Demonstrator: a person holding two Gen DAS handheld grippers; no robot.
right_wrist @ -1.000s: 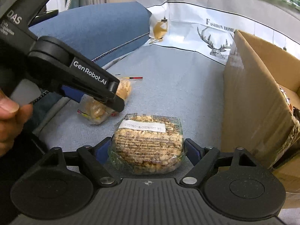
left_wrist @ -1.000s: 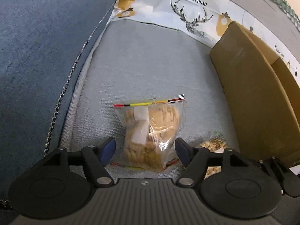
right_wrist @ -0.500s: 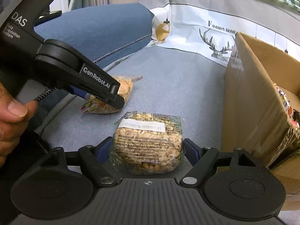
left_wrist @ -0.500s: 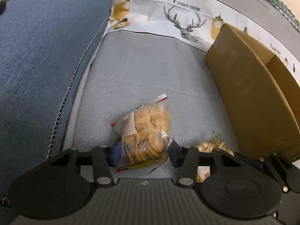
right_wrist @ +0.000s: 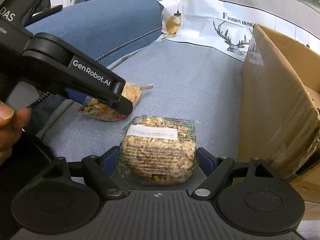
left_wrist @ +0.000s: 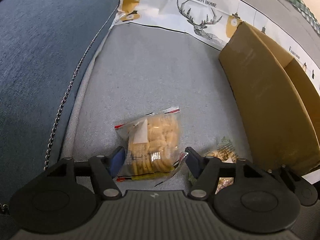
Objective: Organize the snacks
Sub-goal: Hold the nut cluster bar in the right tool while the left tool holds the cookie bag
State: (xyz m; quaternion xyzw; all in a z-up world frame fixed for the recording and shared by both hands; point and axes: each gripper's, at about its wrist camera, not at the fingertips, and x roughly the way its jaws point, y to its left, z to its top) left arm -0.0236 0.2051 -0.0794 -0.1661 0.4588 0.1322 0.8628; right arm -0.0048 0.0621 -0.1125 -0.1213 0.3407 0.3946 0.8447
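A clear bag of round biscuits (left_wrist: 154, 140) lies on the grey seat between the fingers of my left gripper (left_wrist: 155, 158). Those jaws are opening, and the blue pads stand just off the bag's sides. From the right wrist view the same bag (right_wrist: 132, 92) shows partly behind the left gripper's finger. A round pack of peanut brittle (right_wrist: 160, 152) with a white label sits between the fingers of my right gripper (right_wrist: 158, 160). Its pads lie against both wrapper edges as the jaws ease slightly. The pack's corner (left_wrist: 224, 150) shows beside the left gripper. A brown cardboard box (right_wrist: 276, 100) stands open to the right.
A blue cushion (left_wrist: 40, 60) with a zip chain borders the grey seat (left_wrist: 160, 70) on the left. A white cloth printed with deer (left_wrist: 200, 20) covers the back. The box wall (left_wrist: 260, 100) closes the right side. A hand (right_wrist: 8, 124) holds the left gripper.
The left jaws squeezed the biscuit bag, turning and bunching it, then parted again; the bag now lies narrower and angled. The right gripper and peanut pack have not moved.
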